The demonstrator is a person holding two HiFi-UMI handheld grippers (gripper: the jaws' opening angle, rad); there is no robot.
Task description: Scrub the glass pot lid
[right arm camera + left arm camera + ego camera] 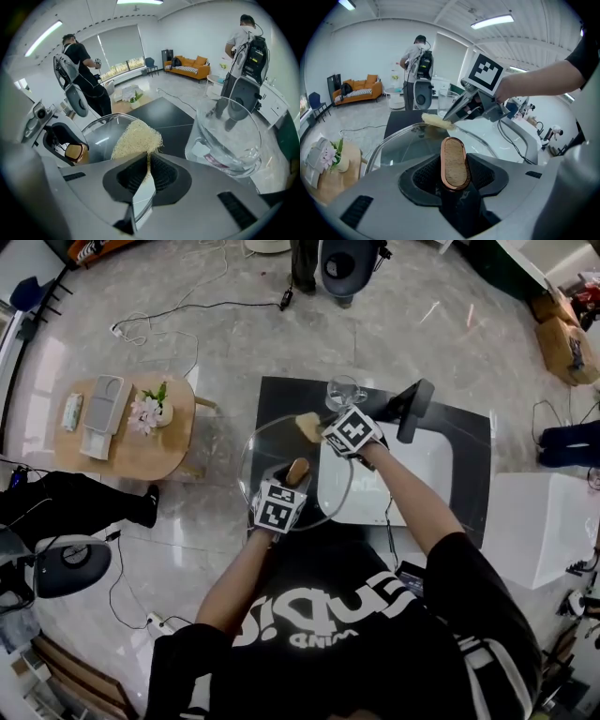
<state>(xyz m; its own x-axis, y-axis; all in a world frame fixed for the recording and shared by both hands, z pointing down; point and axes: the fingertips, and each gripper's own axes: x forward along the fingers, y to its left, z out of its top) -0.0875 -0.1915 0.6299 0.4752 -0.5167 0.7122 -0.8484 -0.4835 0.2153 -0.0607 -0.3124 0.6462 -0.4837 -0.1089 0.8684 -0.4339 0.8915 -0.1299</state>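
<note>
Head view: the print on the black shirt is not legible. Both forearms are stretched forward. The glass pot lid is held tilted over the dark table.

Left gripper view: the left gripper is clamped on the lid's wood-topped knob.

Right gripper view: the right gripper is pinched on a pale scrub pad at the lid's far rim.

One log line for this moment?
left gripper: grips lid knob | right gripper: scrub pad at glass lid rim | phase: scrubbing

A glass bowl and a white tray are set on the black table; a cable is strewn over the floor.
</note>
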